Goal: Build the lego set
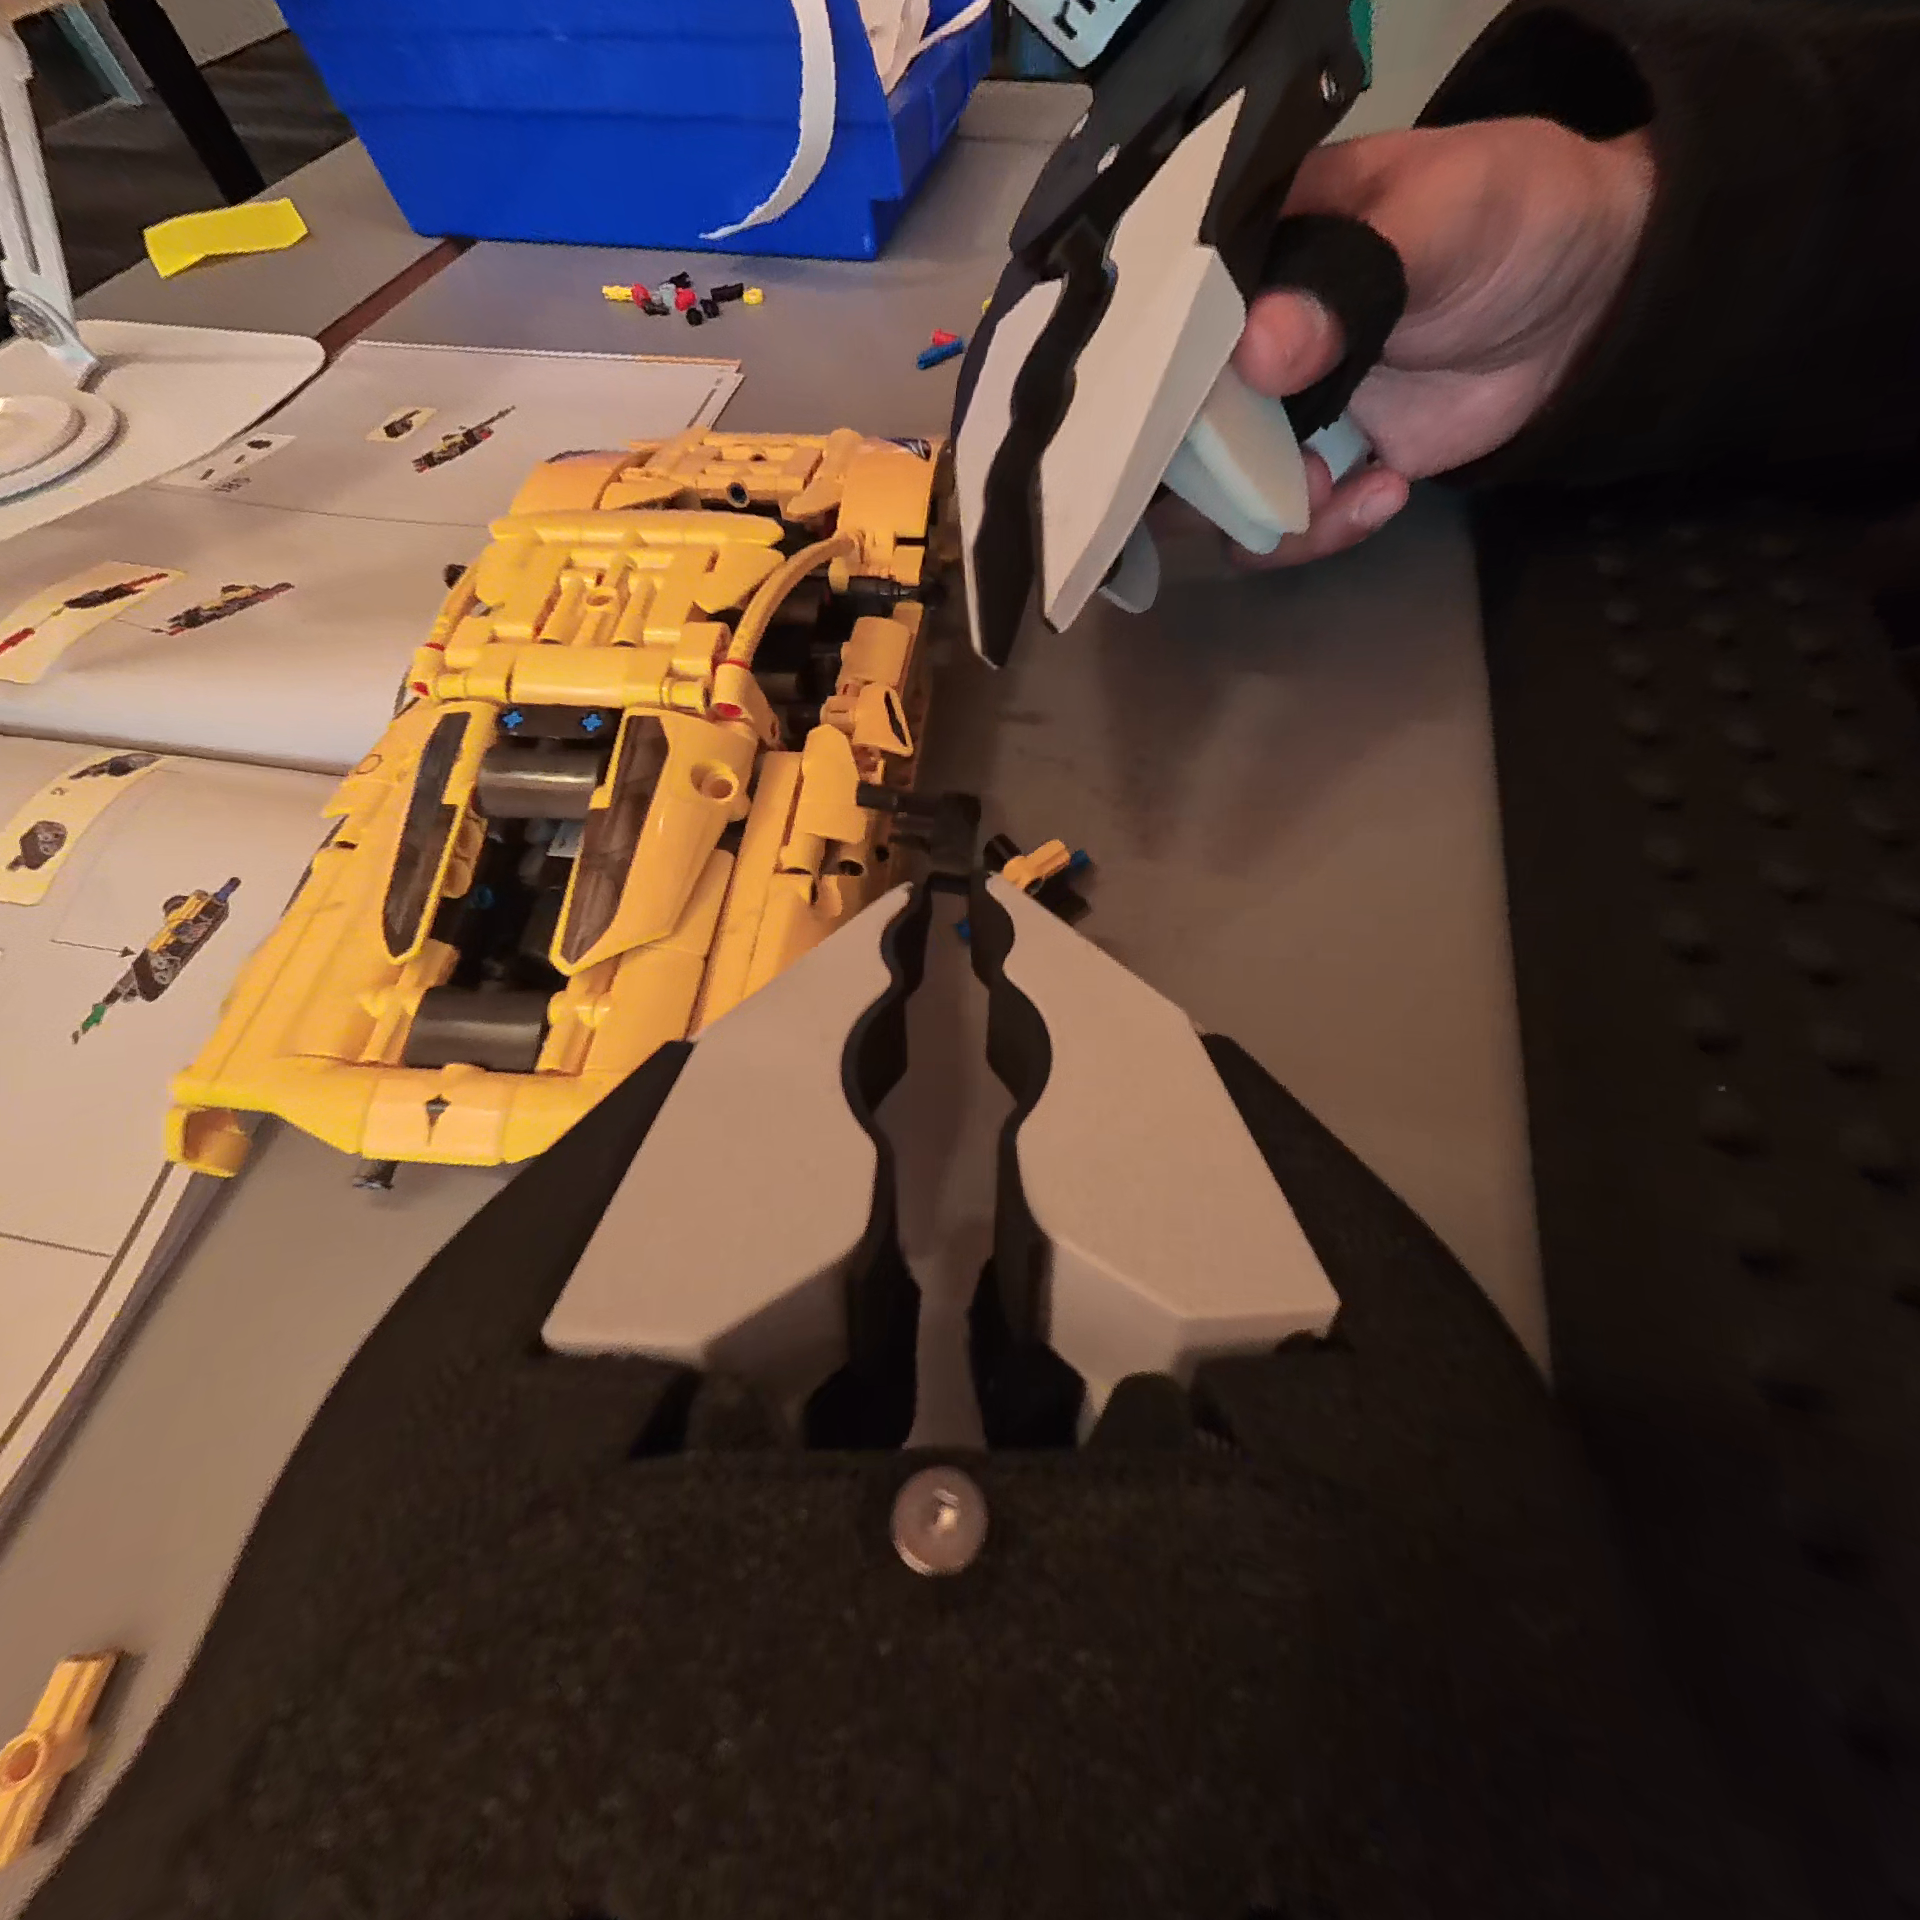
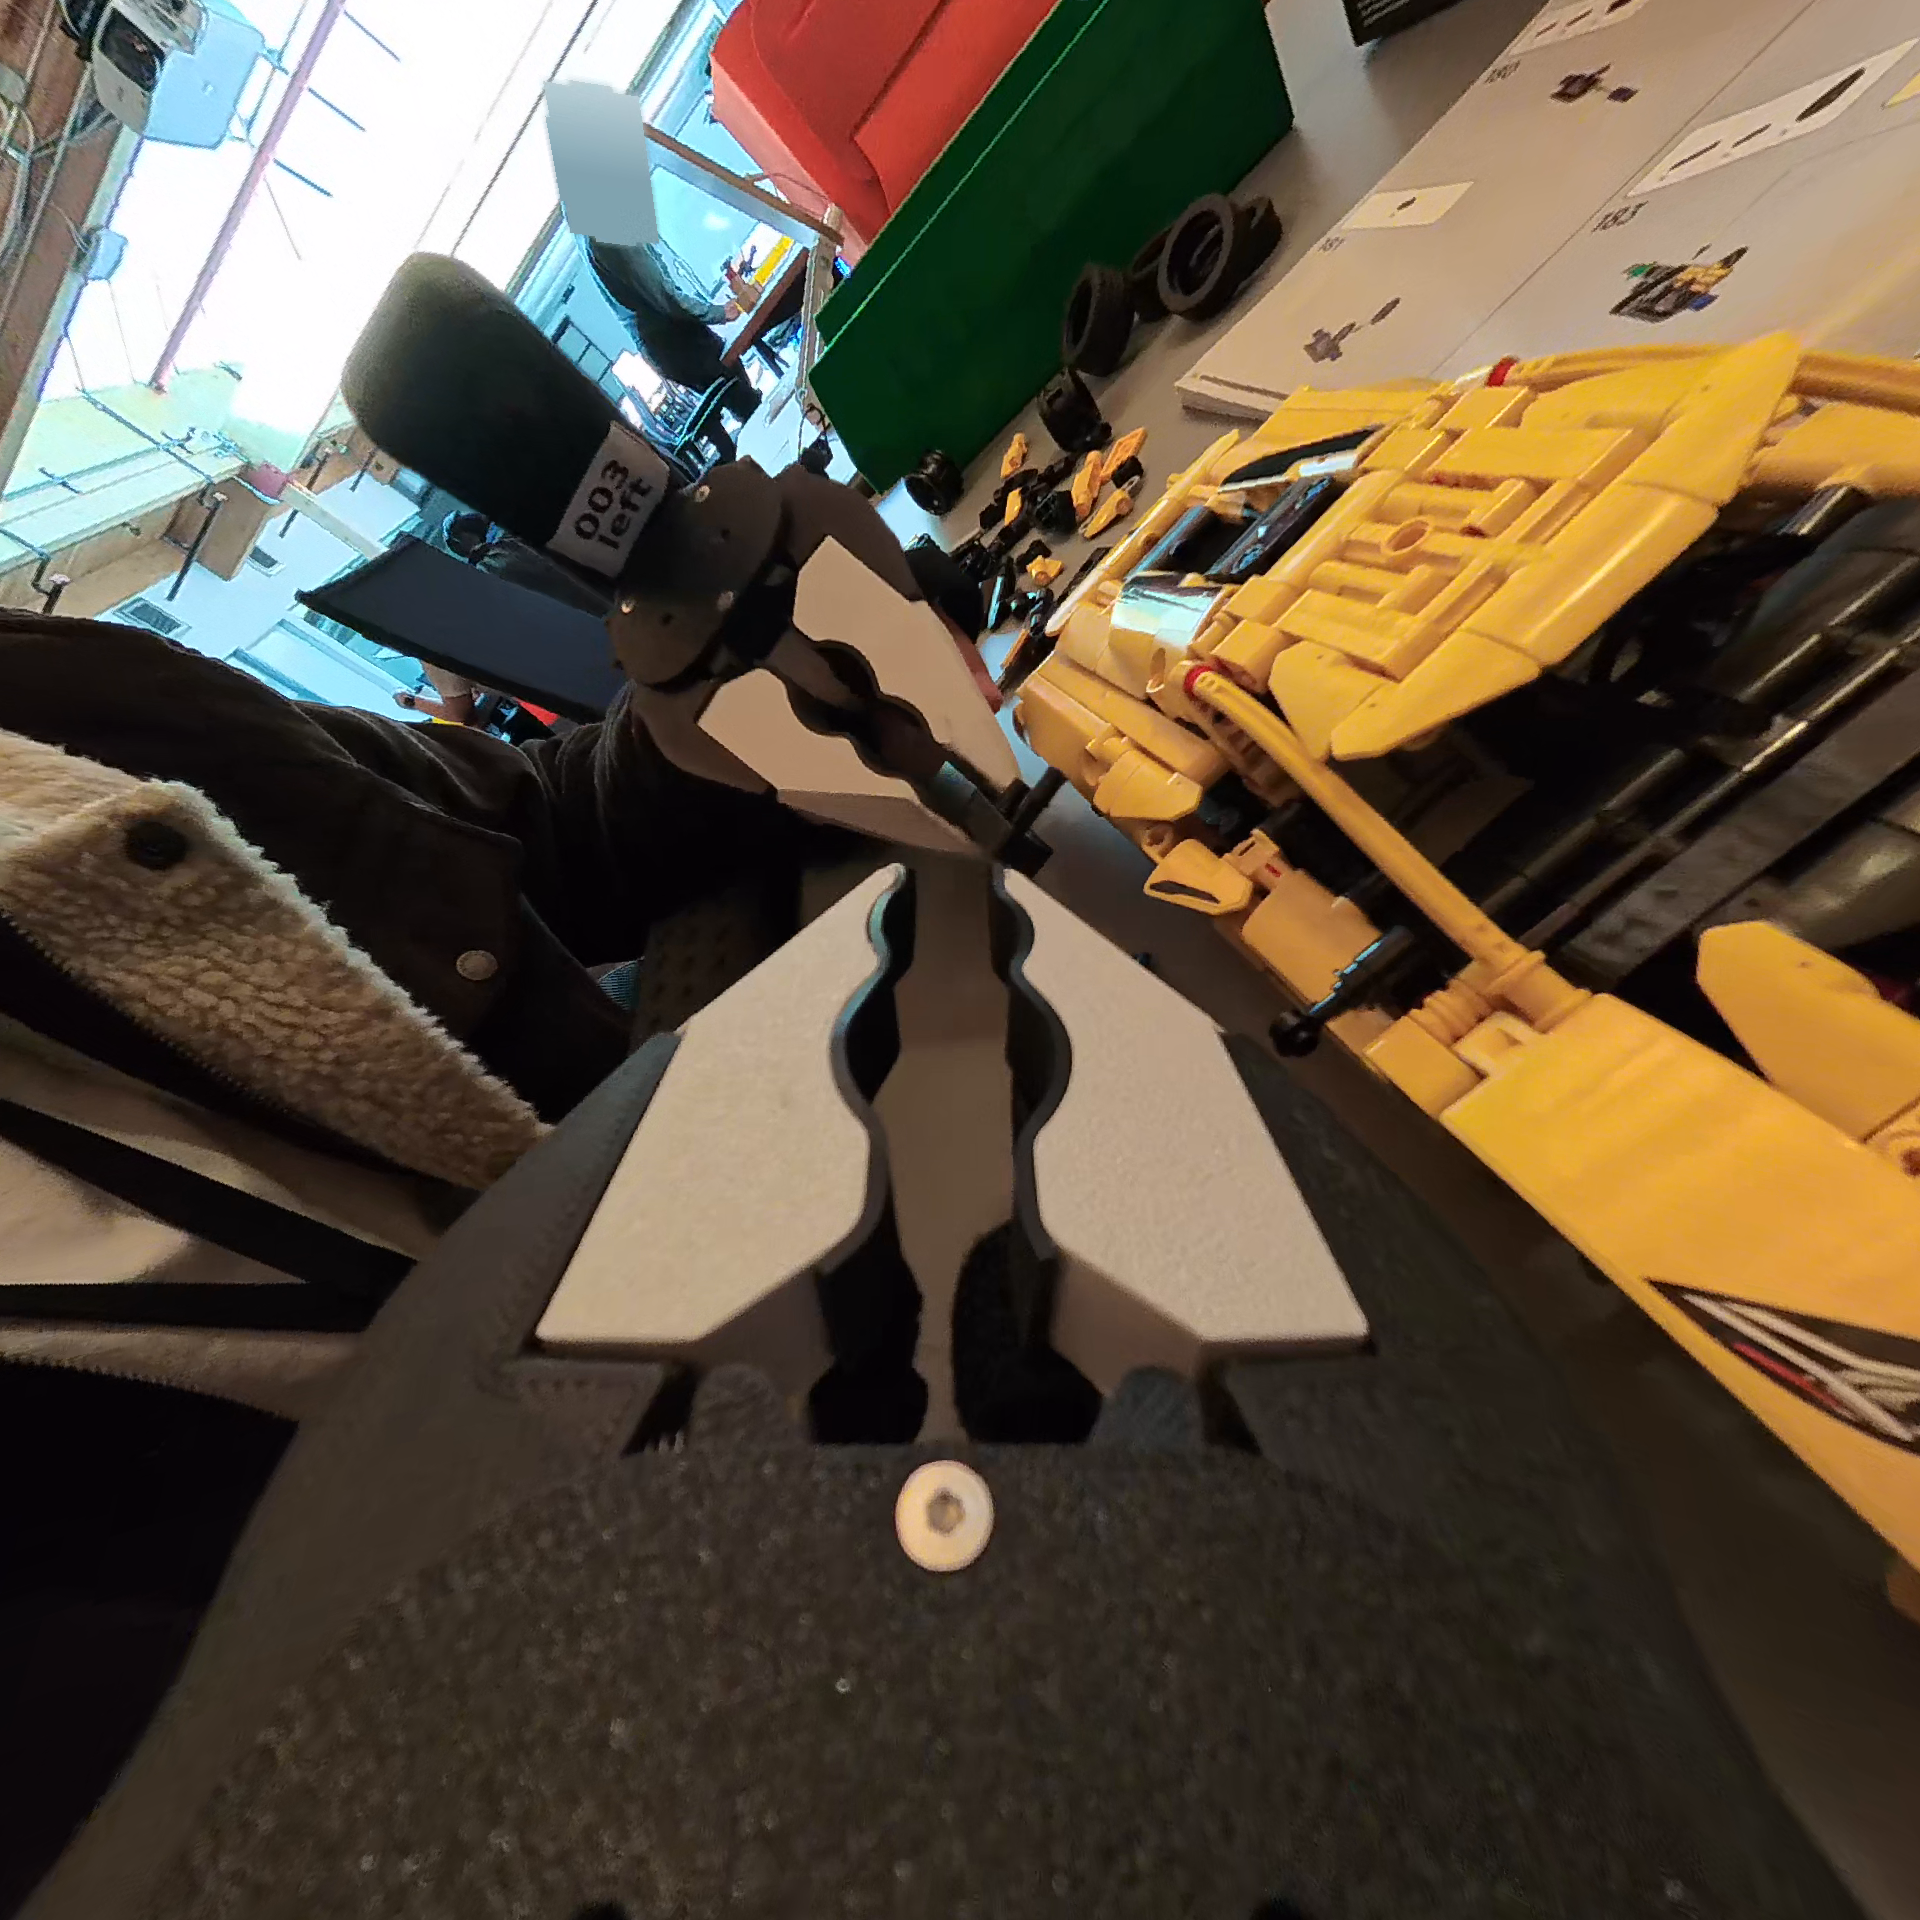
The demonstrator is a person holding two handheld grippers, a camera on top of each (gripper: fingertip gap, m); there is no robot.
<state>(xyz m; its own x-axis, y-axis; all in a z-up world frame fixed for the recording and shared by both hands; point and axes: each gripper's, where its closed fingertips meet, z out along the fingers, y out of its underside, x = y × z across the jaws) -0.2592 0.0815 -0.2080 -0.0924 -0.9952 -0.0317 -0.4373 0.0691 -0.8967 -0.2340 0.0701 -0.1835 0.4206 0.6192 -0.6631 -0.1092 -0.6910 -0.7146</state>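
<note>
Yellow lego car (image 1: 623, 810) lies on the grey table (image 1: 1247, 831), just left of the left gripper (image 1: 951, 883), whose nearly closed fingers pinch a small black piece (image 1: 940, 831) beside the car. Right gripper (image 2: 951, 883) hangs nearby, slightly open and empty.

Blue bin (image 1: 623, 114) at the table's (image 1: 1247, 831) far edge, green box (image 2: 1039, 208), red sofa (image 2: 883, 94), seated person (image 2: 665, 301)

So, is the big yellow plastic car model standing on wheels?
No. The yellow car model lies flat on the grey table; loose black tyres sit apart.
</note>
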